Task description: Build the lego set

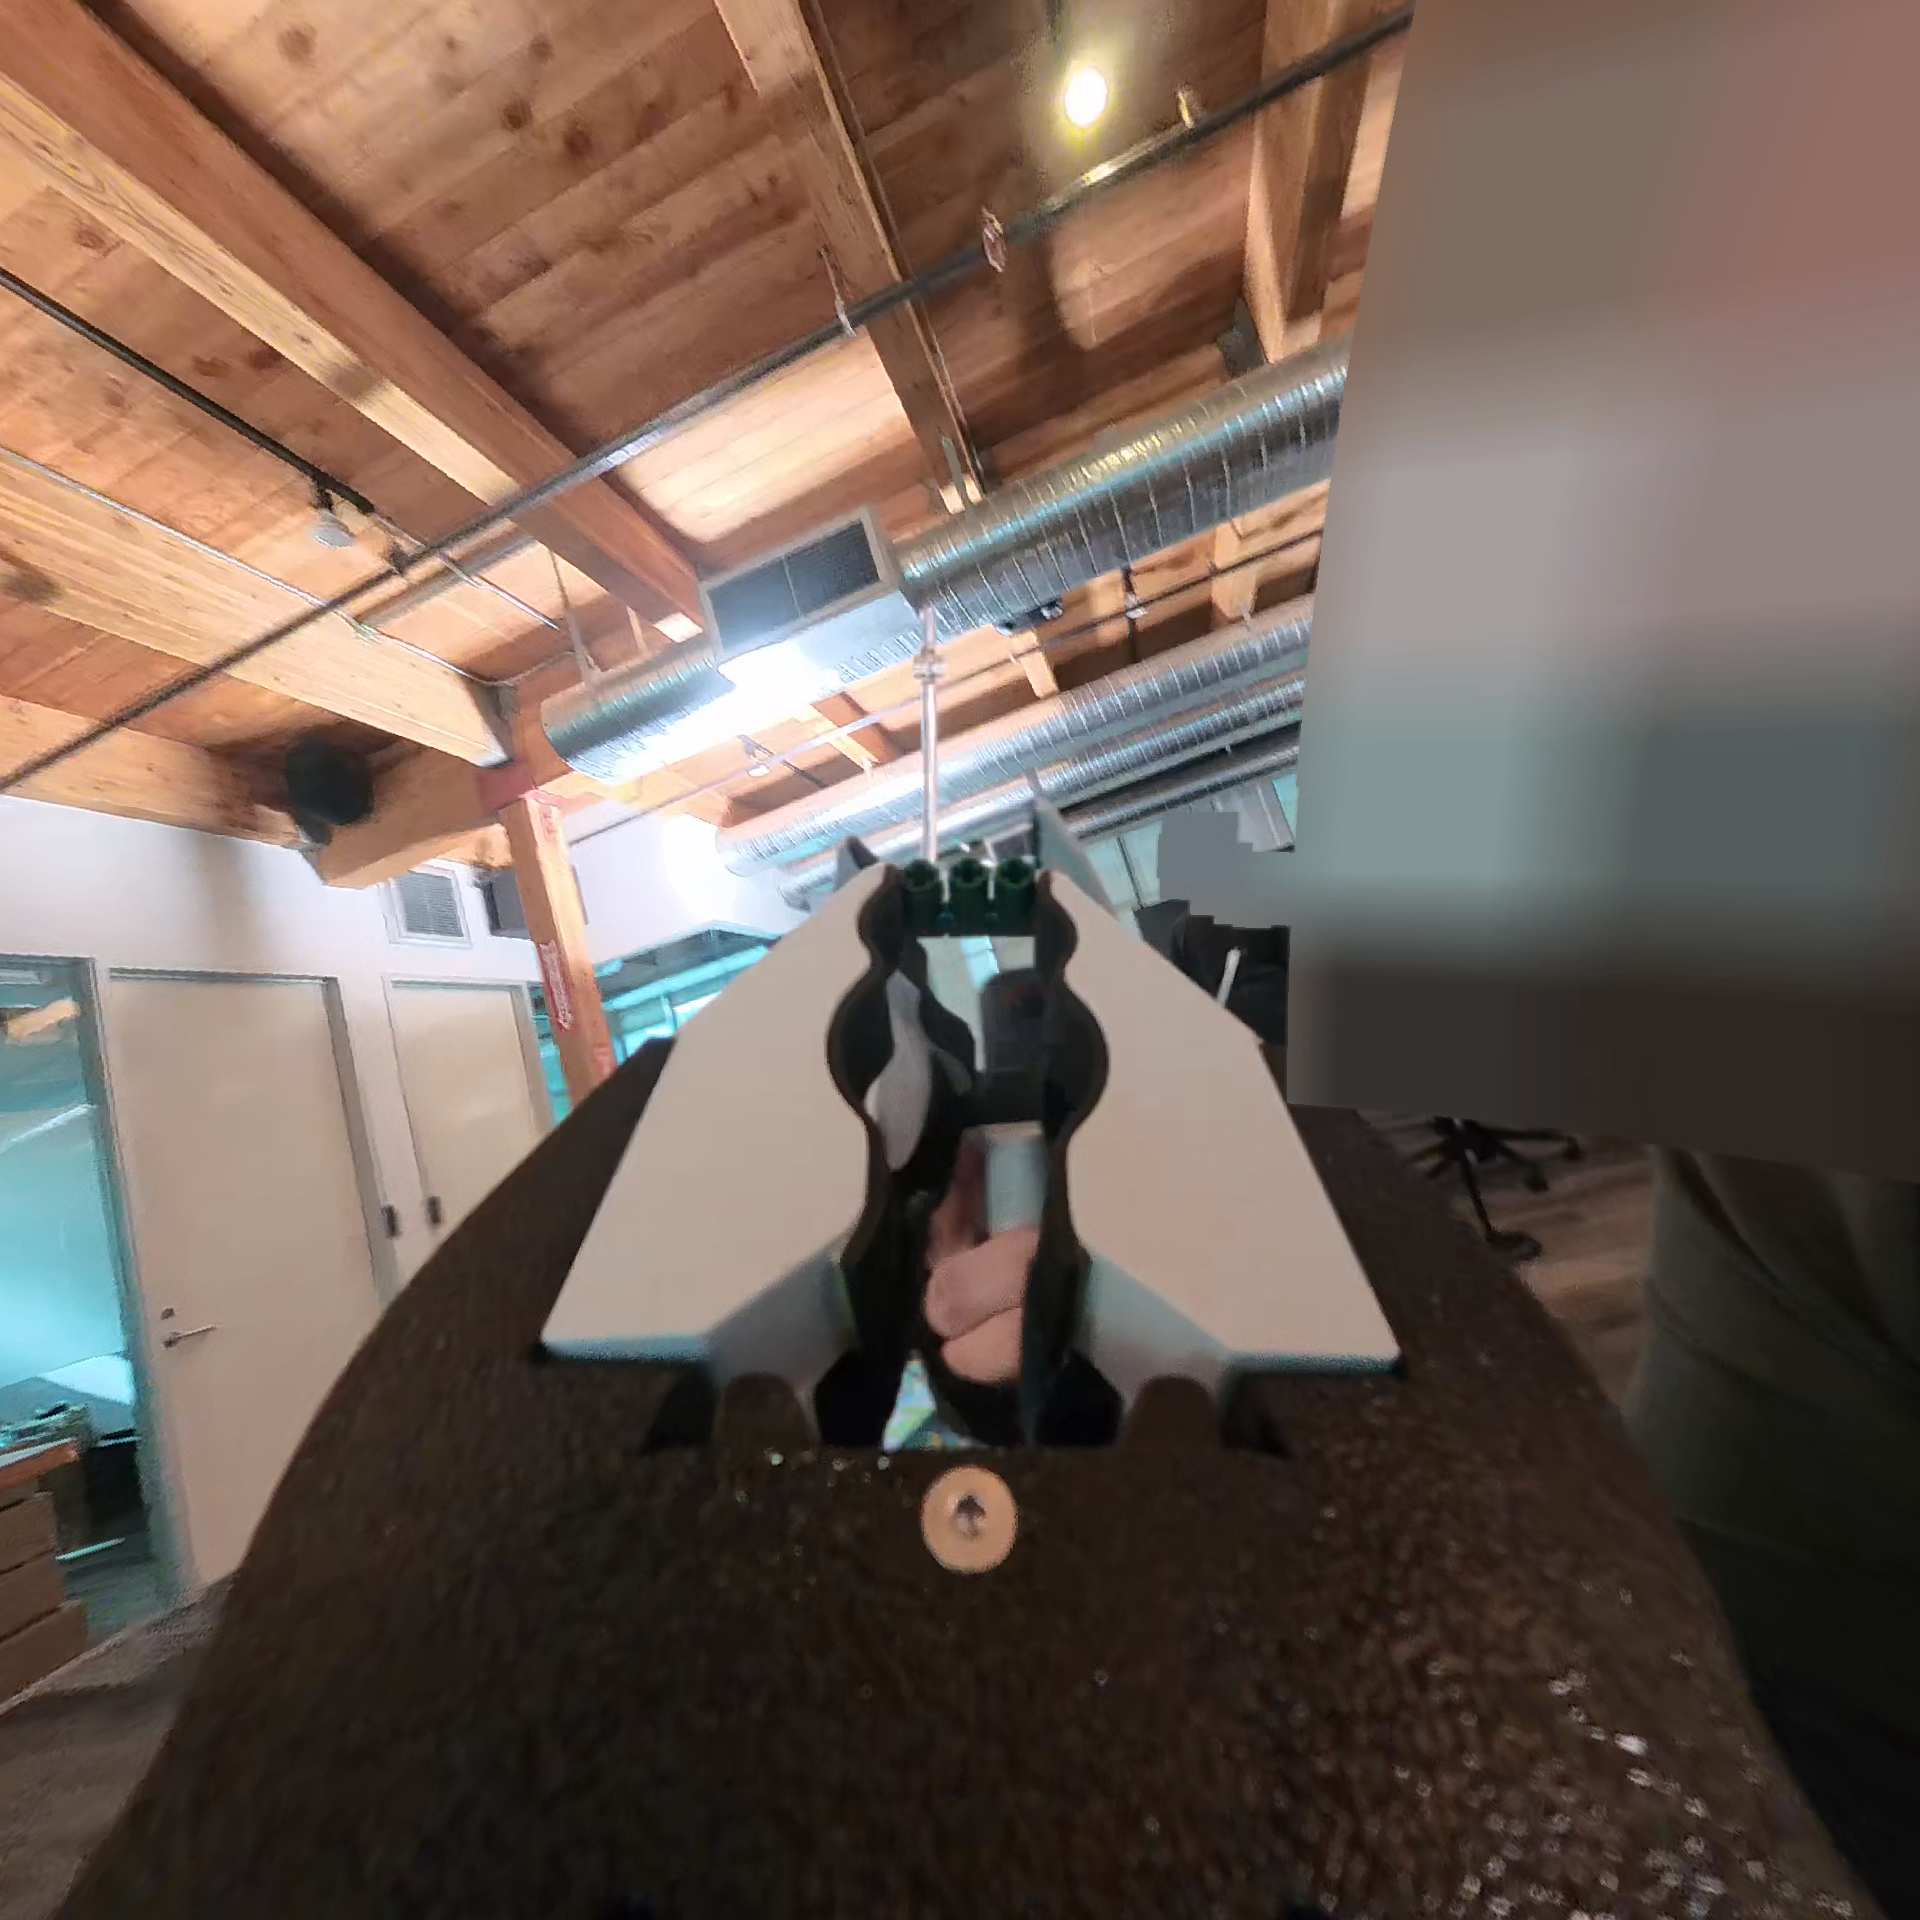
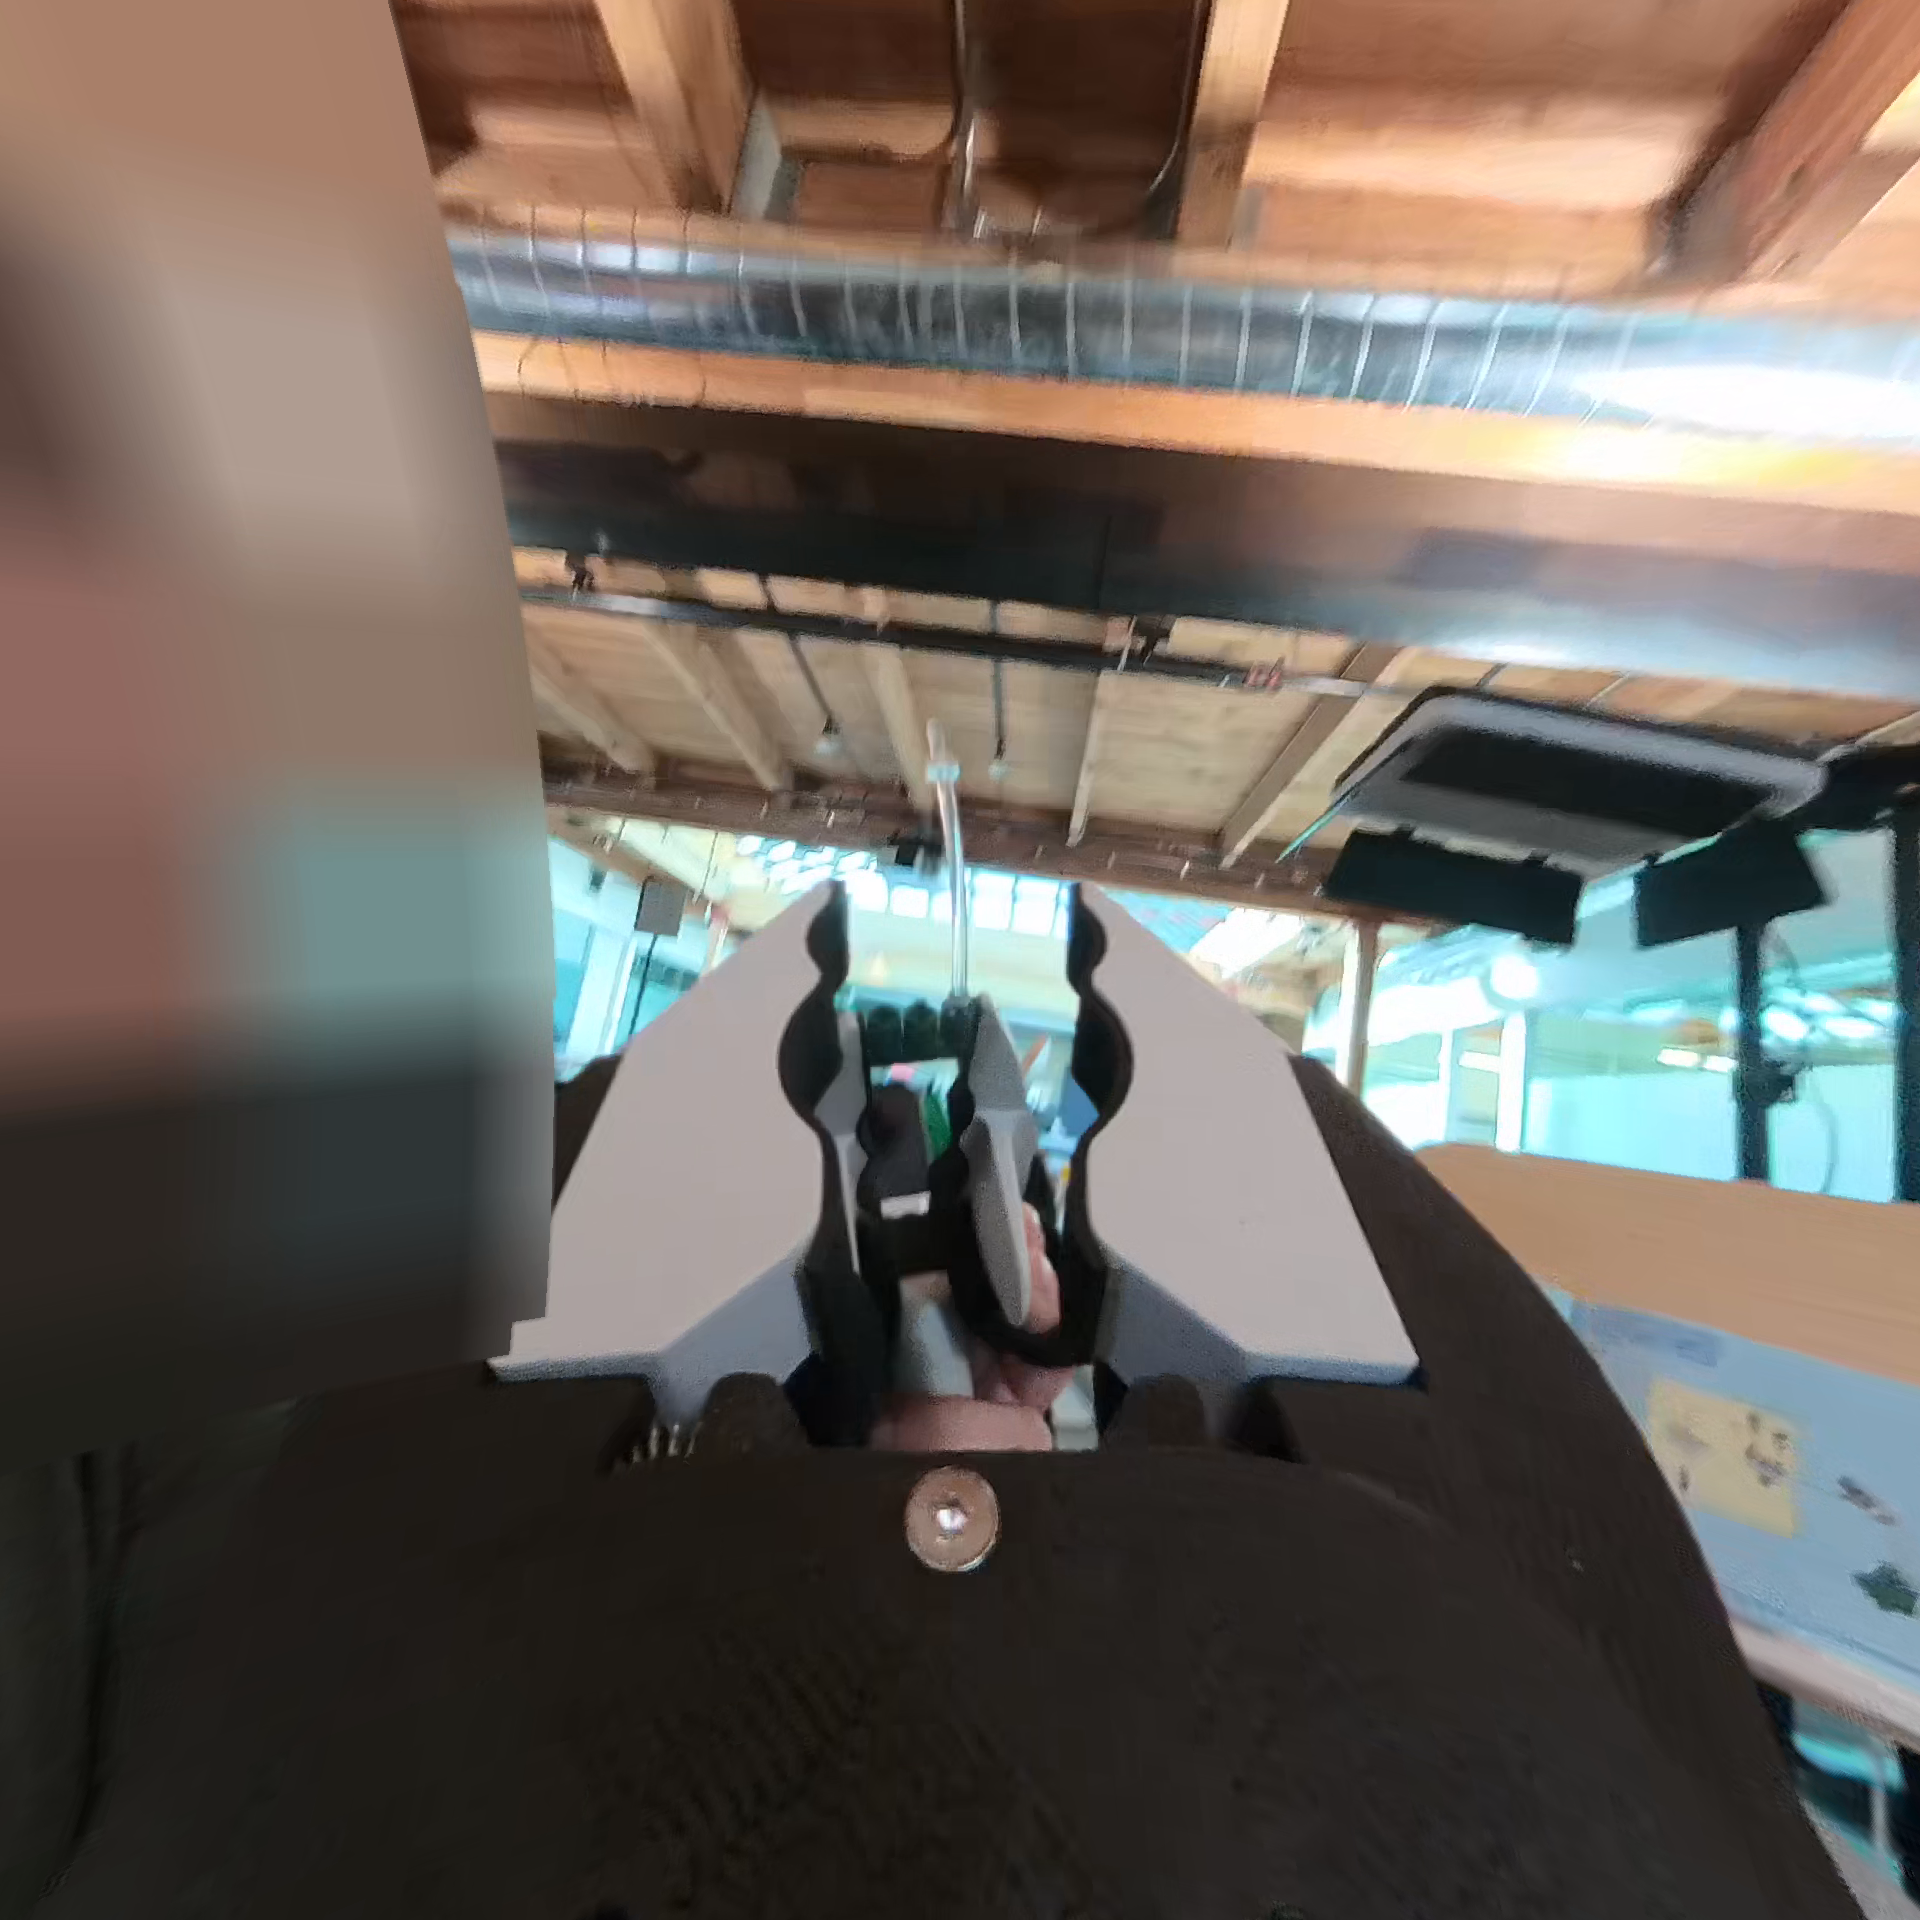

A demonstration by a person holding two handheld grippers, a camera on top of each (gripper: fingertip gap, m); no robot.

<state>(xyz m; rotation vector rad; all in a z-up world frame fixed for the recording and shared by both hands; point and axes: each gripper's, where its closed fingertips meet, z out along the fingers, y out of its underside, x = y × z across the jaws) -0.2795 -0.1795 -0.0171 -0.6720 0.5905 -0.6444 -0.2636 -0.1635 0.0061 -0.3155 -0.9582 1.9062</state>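
Note:
Both views point up toward the ceiling. My left gripper [image 1: 971, 906] is shut on a small dark green lego piece [image 1: 971, 896] with three studs, held crosswise at its fingertips. A thin clear rod [image 1: 928, 748] stands up from the piece. My right gripper [image 2: 956, 904] faces the left one and is open, with its fingers on either side of the left gripper's tip. The green piece [image 2: 912, 1029] and the clear rod [image 2: 954, 914] sit in the gap, and nothing shows the fingers touching them. A hand [image 1: 977, 1320] holds the right gripper's handle.
Wooden beams [image 1: 520, 343] and silver ducts [image 1: 1122, 509] are overhead. A wooden tabletop [image 2: 1683, 1205] and a light blue sheet with small pieces [image 2: 1756, 1455] lie low on the right in the right wrist view. Large blurred patches cover one side of each view. Less than 4 cm separates the two grippers' tips.

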